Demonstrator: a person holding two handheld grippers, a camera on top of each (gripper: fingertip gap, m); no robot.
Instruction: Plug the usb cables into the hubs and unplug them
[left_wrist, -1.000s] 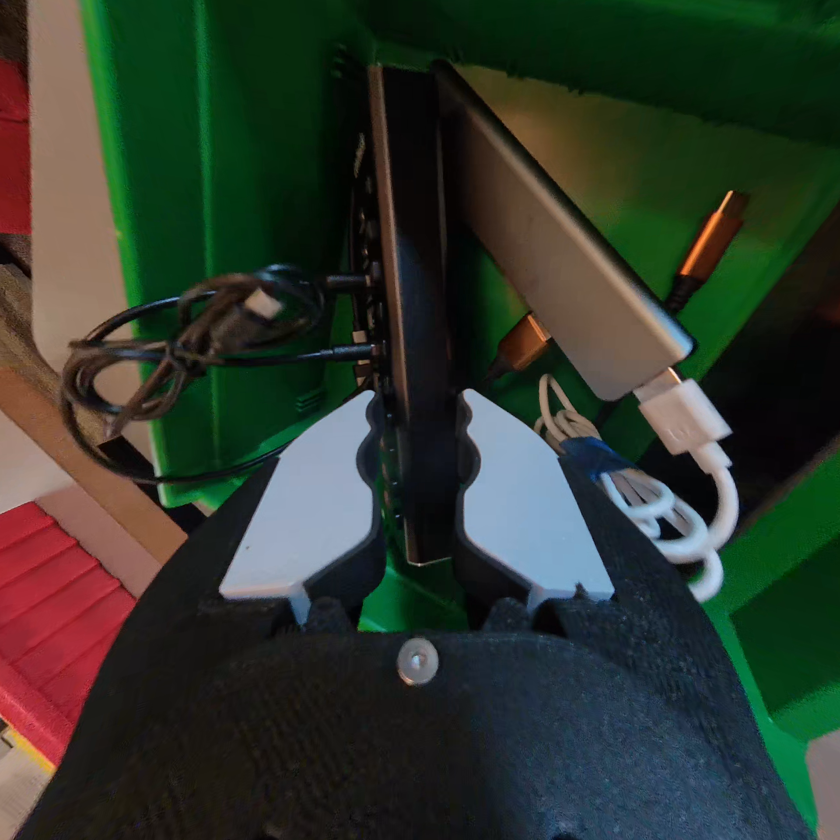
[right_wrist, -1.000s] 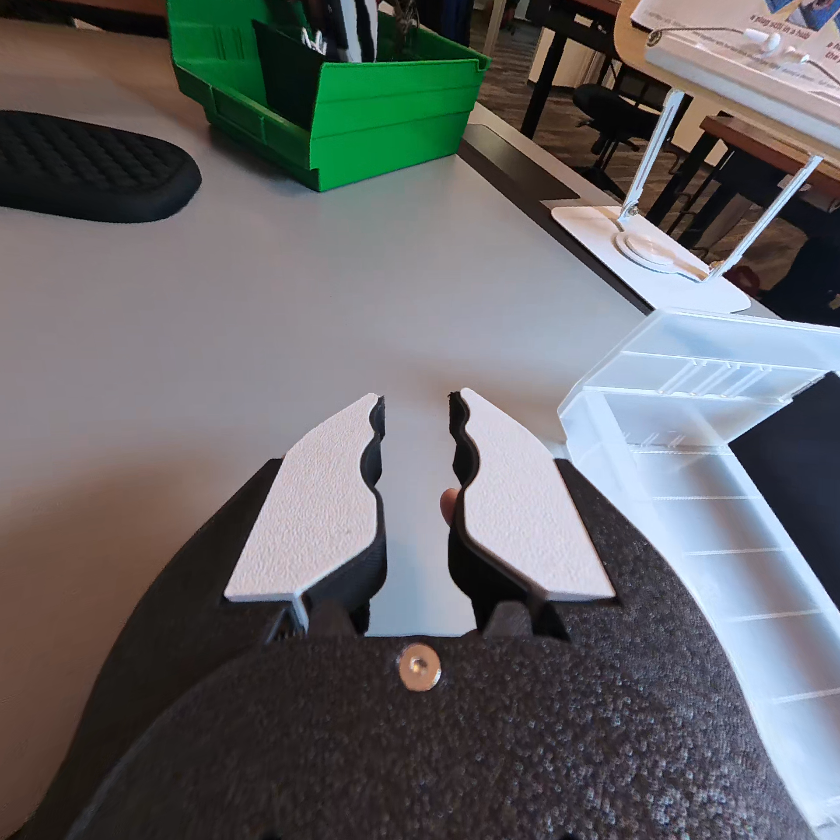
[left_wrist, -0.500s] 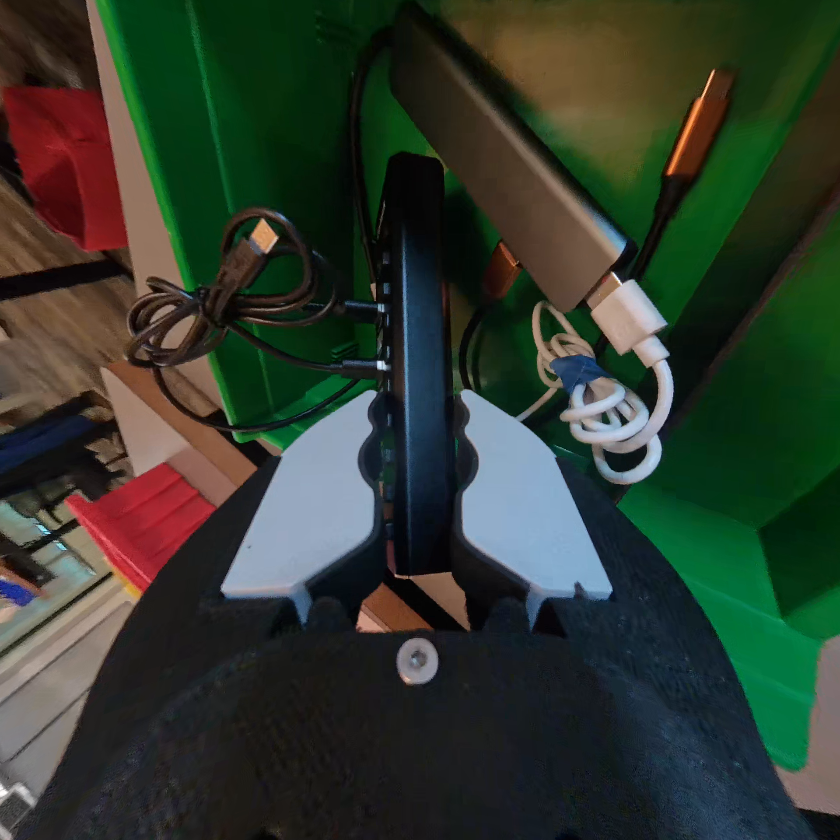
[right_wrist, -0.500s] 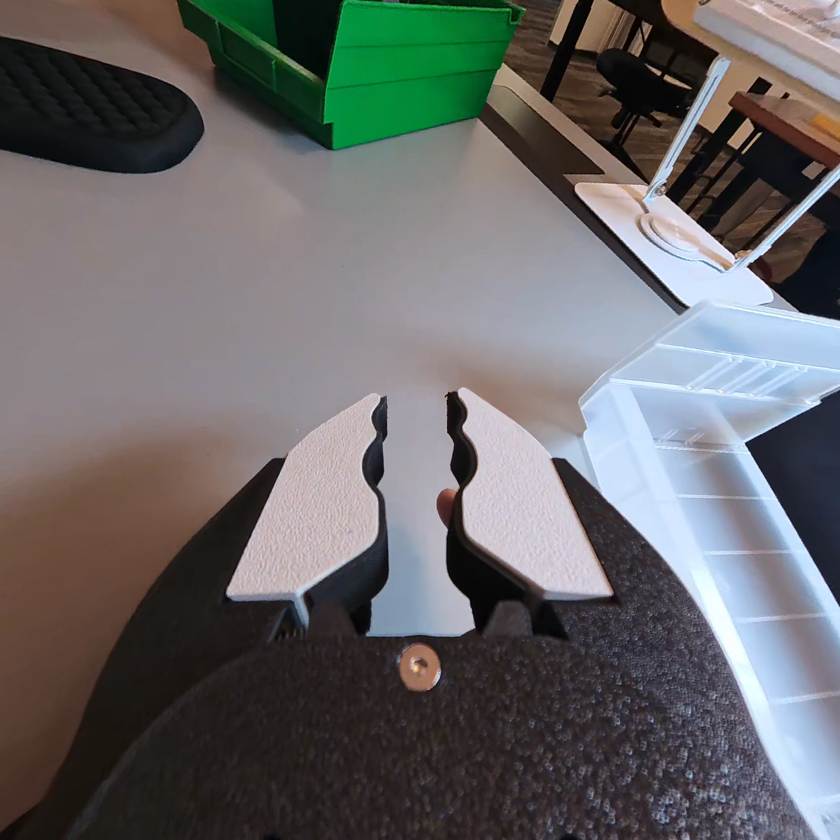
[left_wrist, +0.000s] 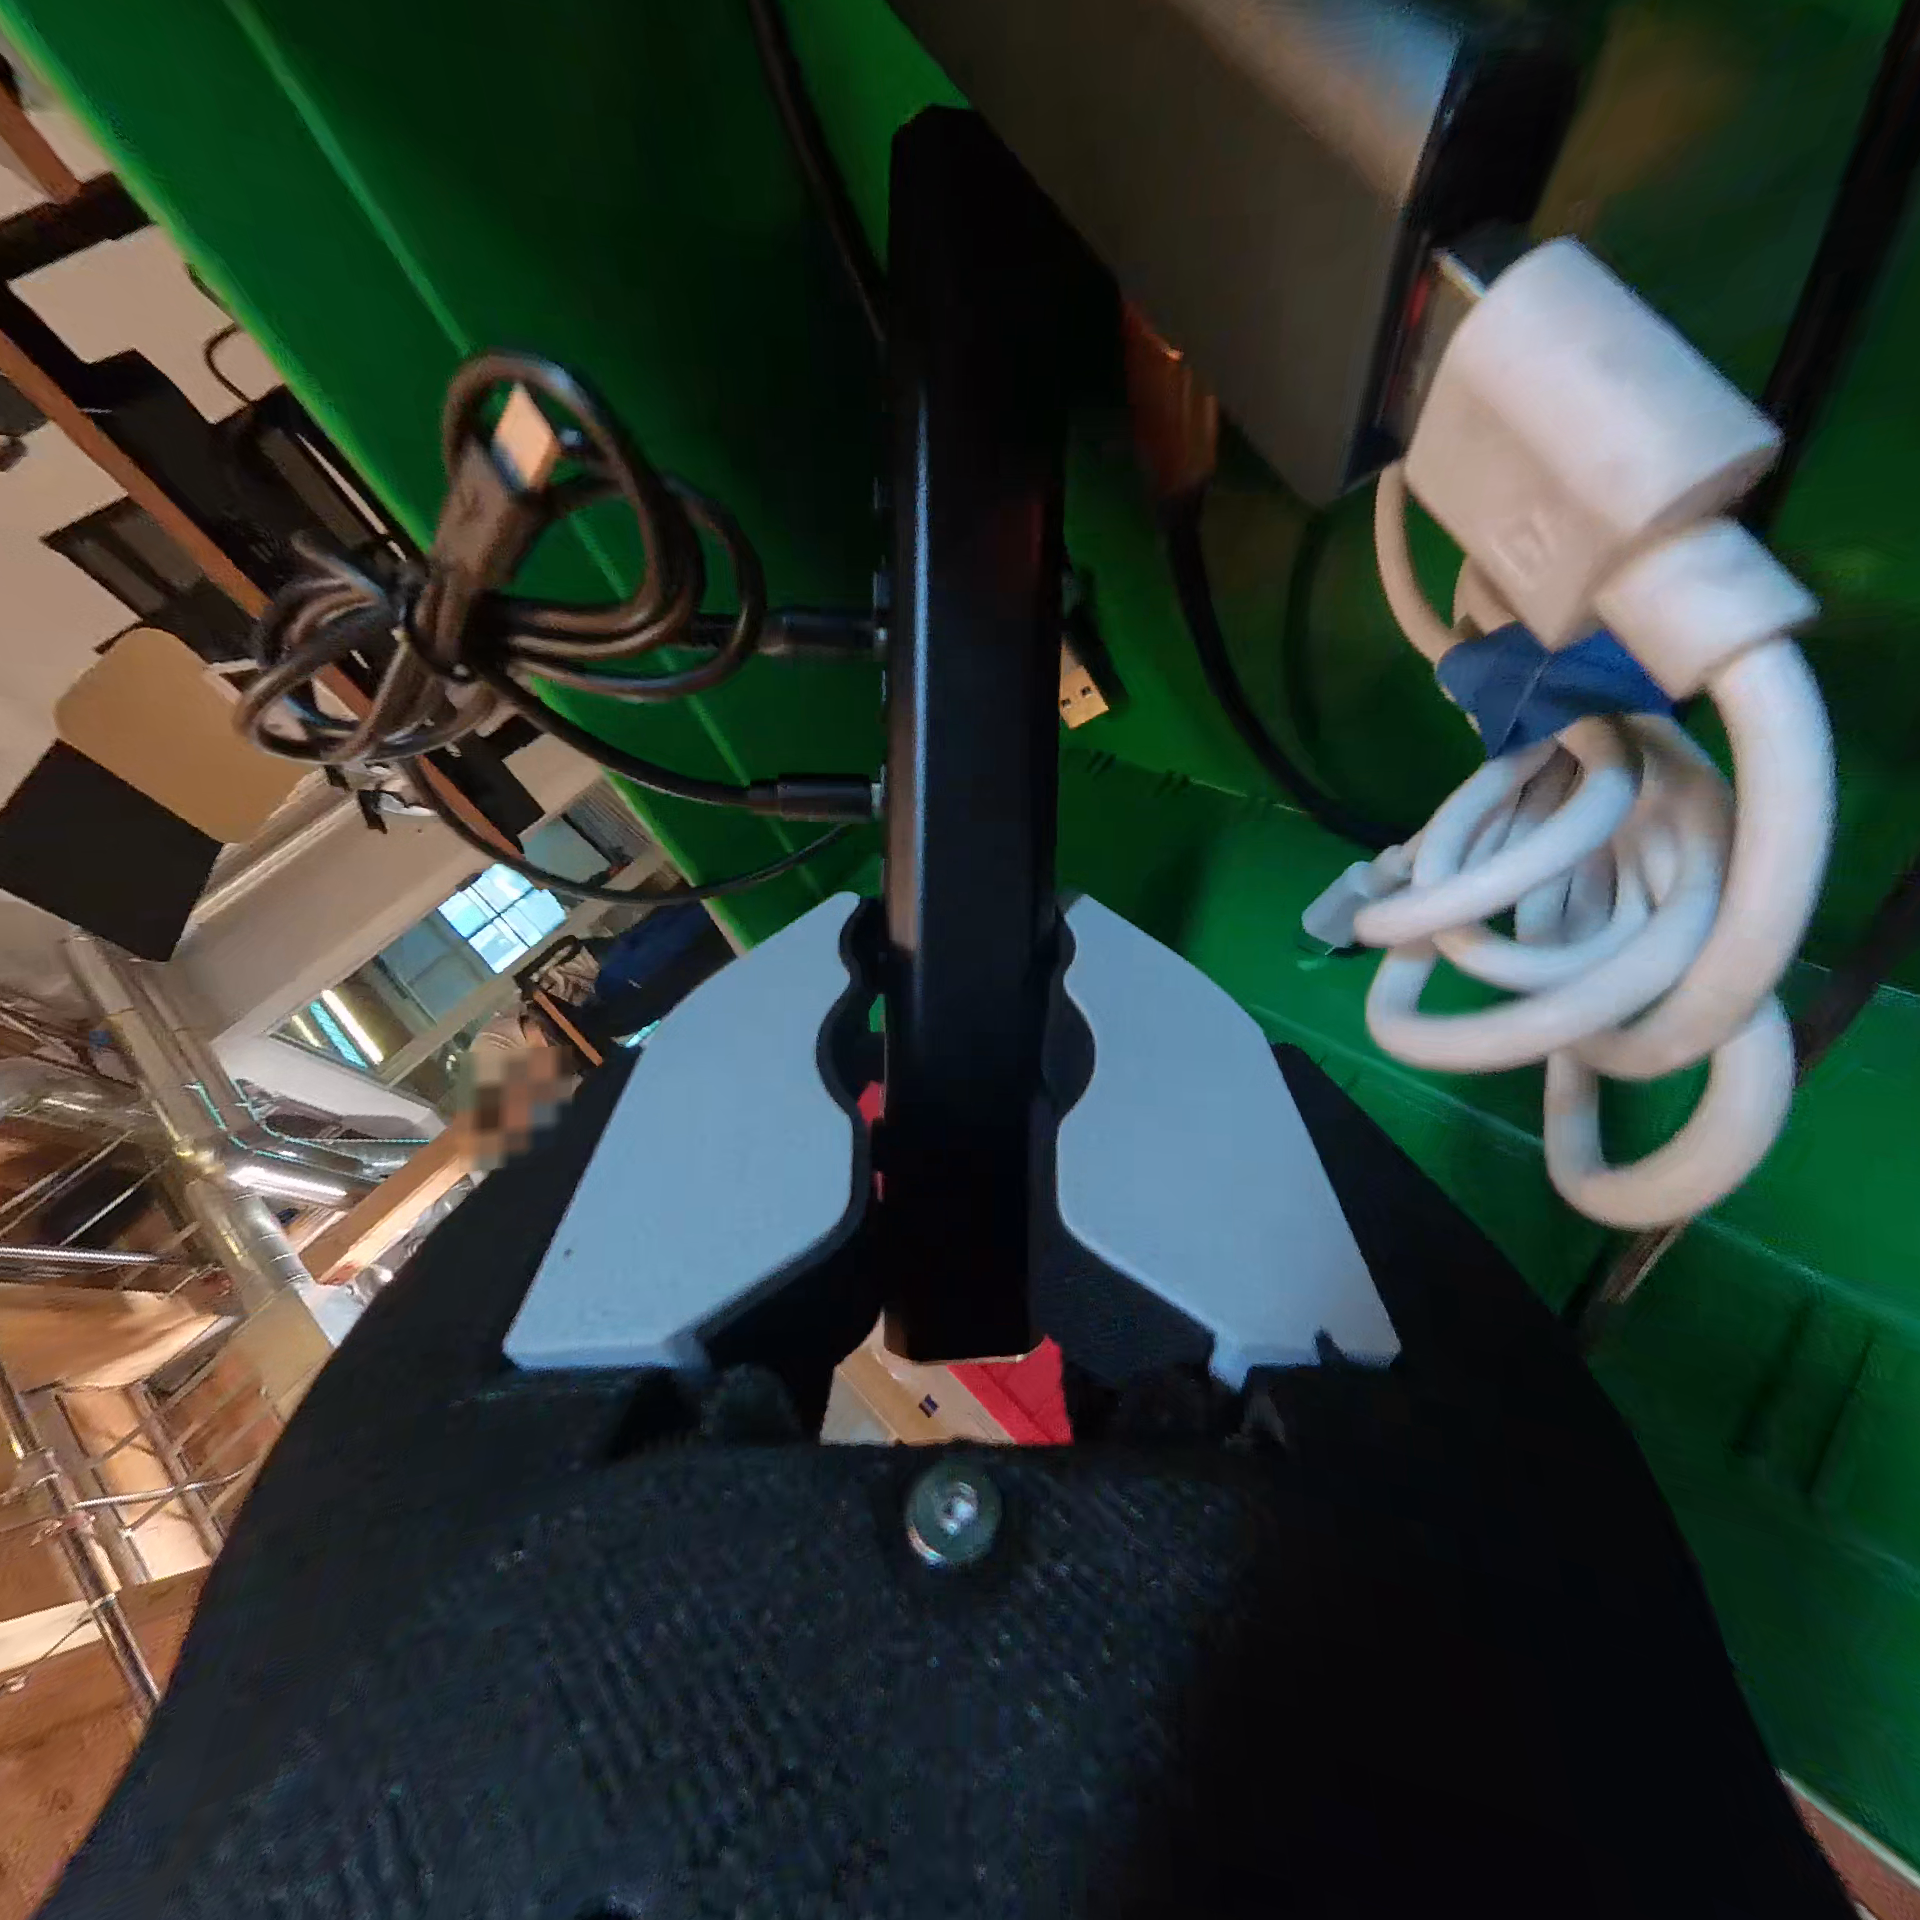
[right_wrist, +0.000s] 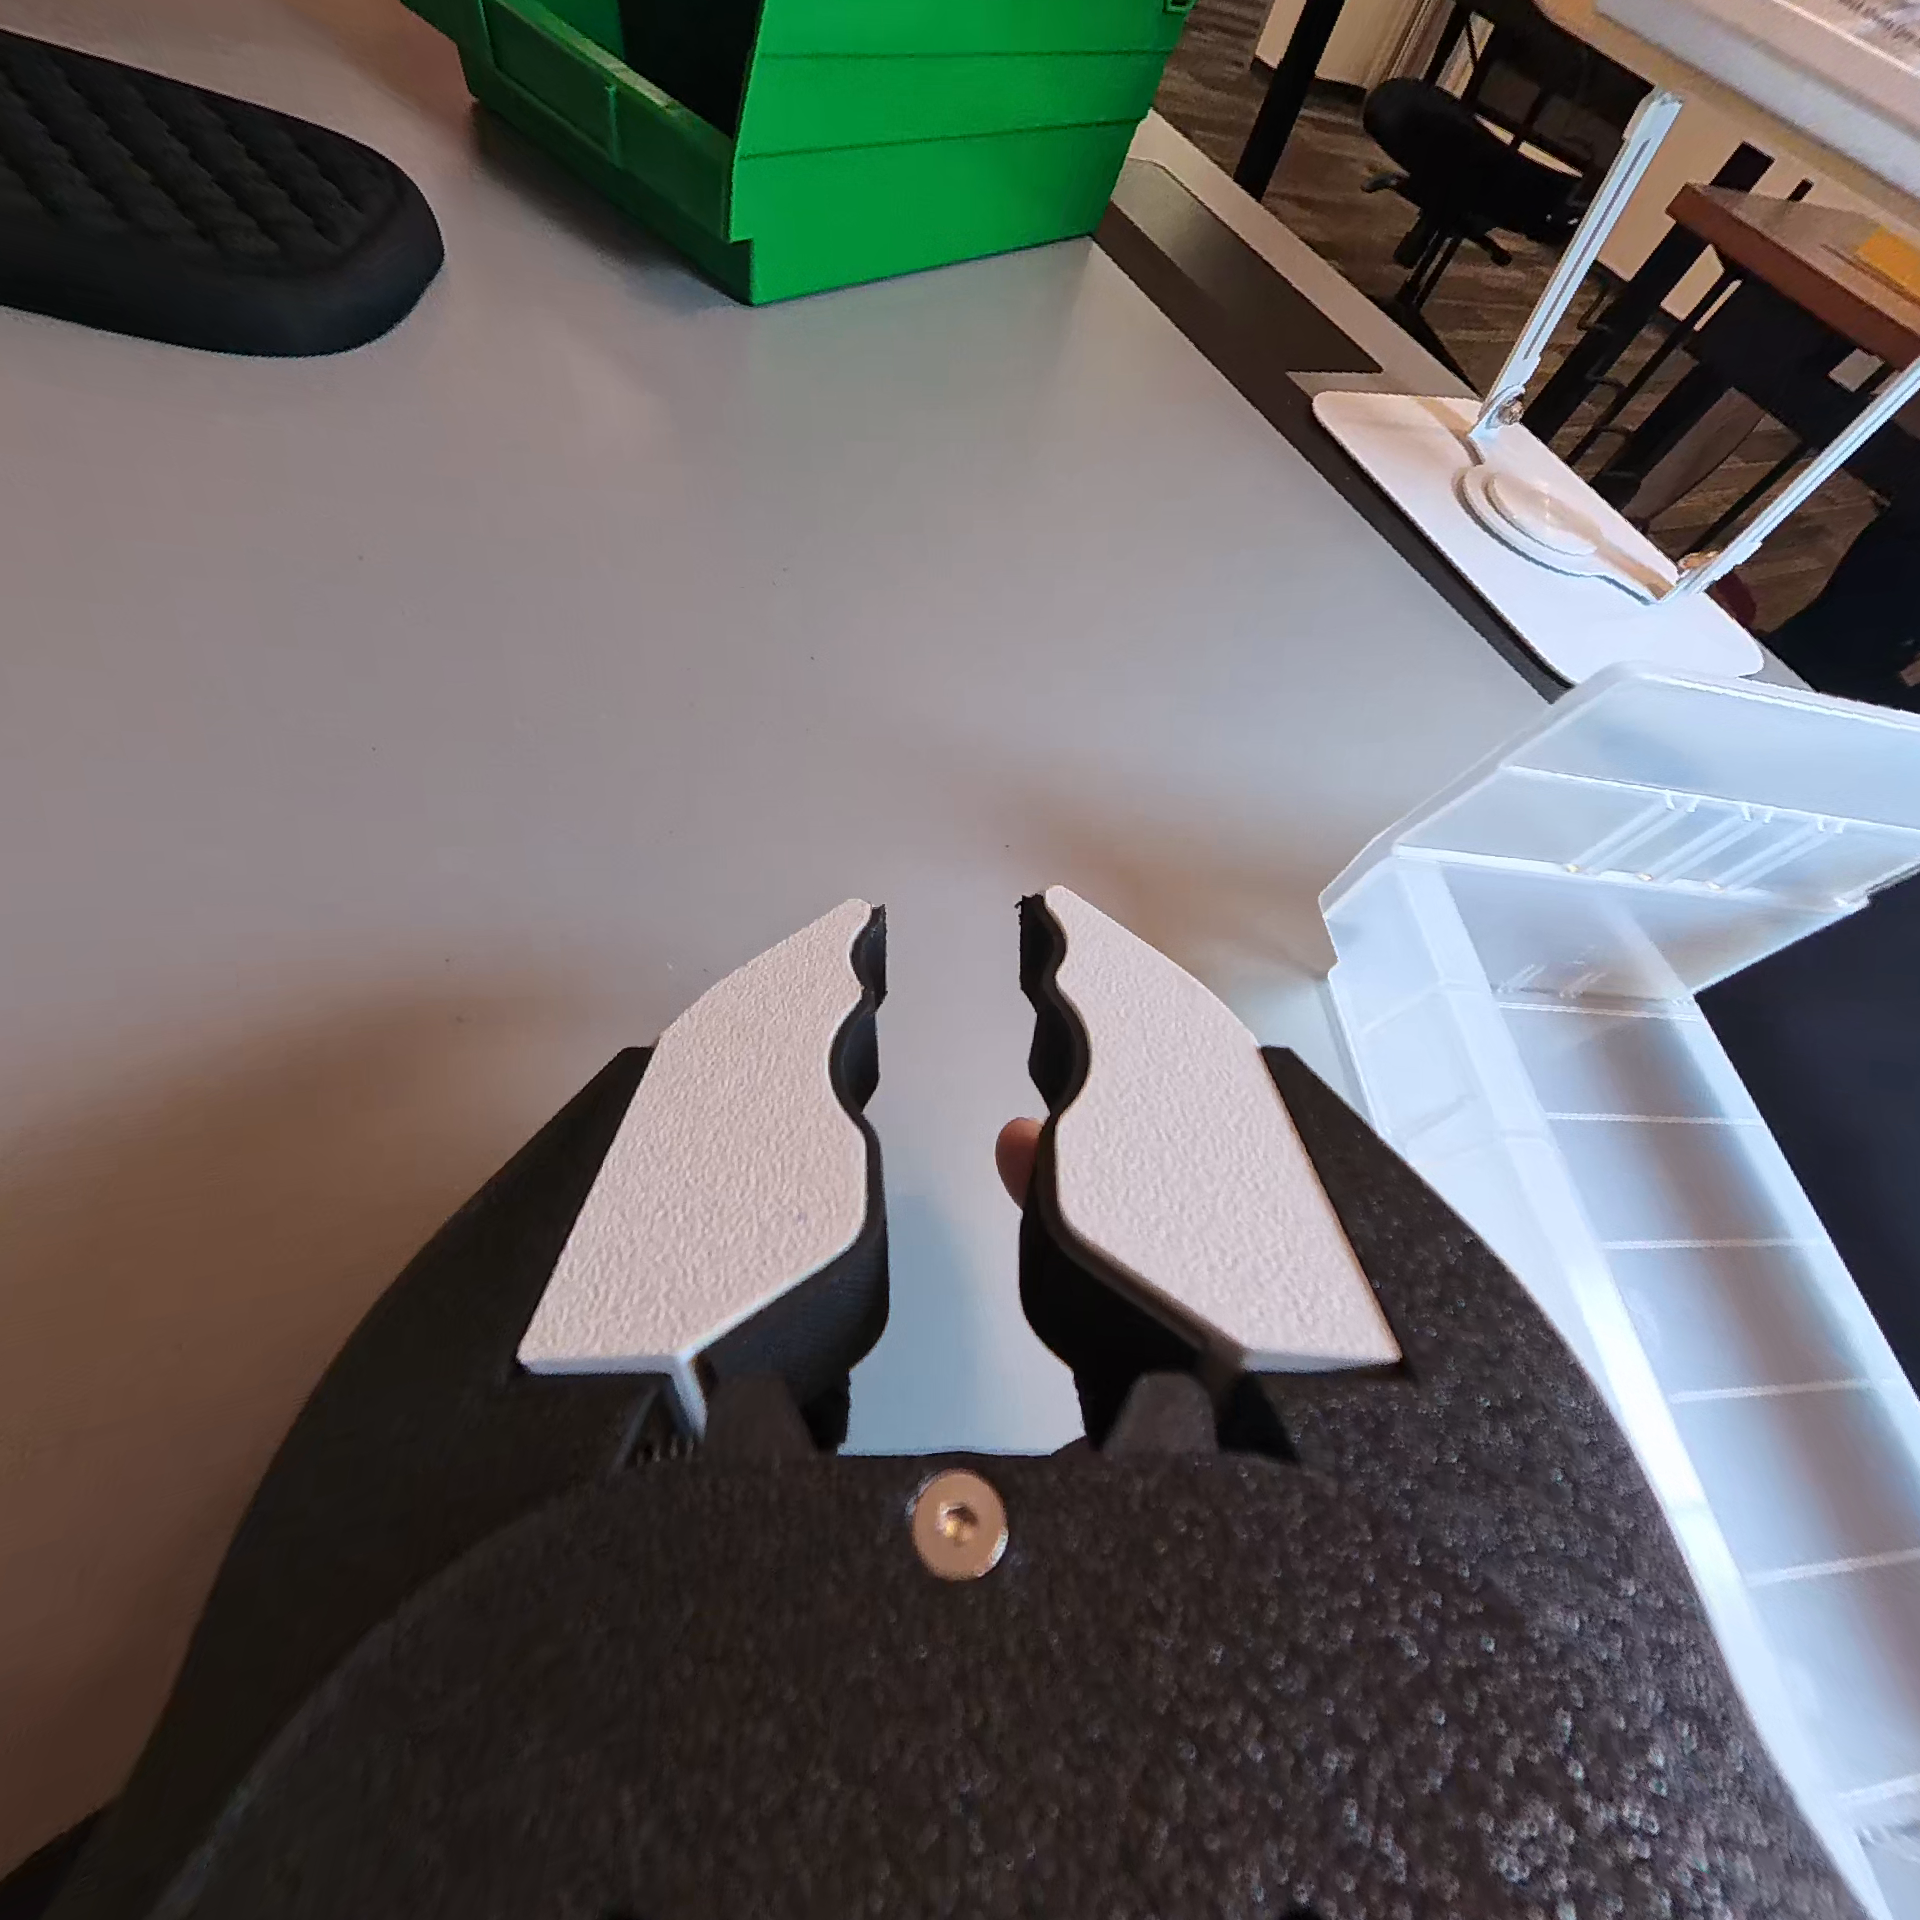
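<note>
The left tongs (left_wrist: 961, 935) are clenched on a black hub (left_wrist: 971, 582), which stands up between the two fingers in front of the green bin (left_wrist: 499, 208). Thin black cables (left_wrist: 468, 623) are plugged into its left side. A grey hub (left_wrist: 1195, 208) with a white cable (left_wrist: 1579, 914) hangs just to the right. The right tongs (right_wrist: 951, 914) are released and hold nothing above the grey bench (right_wrist: 623, 623), beside a clear box (right_wrist: 1558, 1091).

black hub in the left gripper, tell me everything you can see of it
The slim black slab-shaped hub looks like glossy plastic. It stands edge-on, clamped between the left gripper's pale fingers, over the green plastic bin. Two thin black cables are plugged into its left edge, their slack hanging bundled. A grey metal hub sits close behind; contact unclear.
</note>
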